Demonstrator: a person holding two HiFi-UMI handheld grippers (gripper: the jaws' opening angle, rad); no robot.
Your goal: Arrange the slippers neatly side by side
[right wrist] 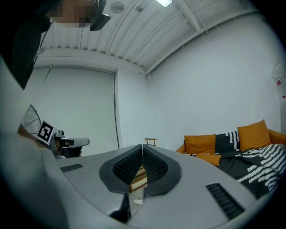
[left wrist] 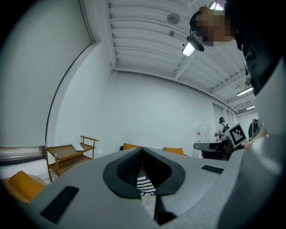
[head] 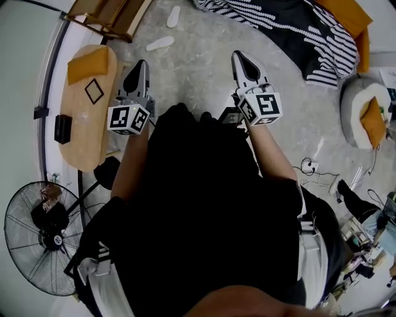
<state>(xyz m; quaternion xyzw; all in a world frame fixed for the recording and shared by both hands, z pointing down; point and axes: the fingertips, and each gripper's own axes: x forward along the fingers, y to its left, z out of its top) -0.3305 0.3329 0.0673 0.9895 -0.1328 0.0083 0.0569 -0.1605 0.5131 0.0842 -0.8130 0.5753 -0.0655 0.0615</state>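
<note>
Two white slippers lie apart on the grey floor in the head view, one [head: 161,43] slanted, the other [head: 174,16] farther away and more upright. Both are ahead of me, between the two grippers. My left gripper [head: 140,65] points forward at chest height, its jaws shut with nothing in them. My right gripper [head: 241,58] is held level with it, also shut and empty. In the left gripper view the jaws [left wrist: 142,150] meet at the tips. The right gripper view shows the same for its jaws [right wrist: 142,146]. Neither gripper touches a slipper.
An oval wooden table [head: 81,133] with an orange cushion [head: 88,64] stands at the left, a floor fan [head: 43,238] below it. A wooden rack [head: 106,17] stands behind. A striped blanket [head: 291,25] lies at the upper right, a grey pouf [head: 354,108] and cables [head: 312,166] at the right.
</note>
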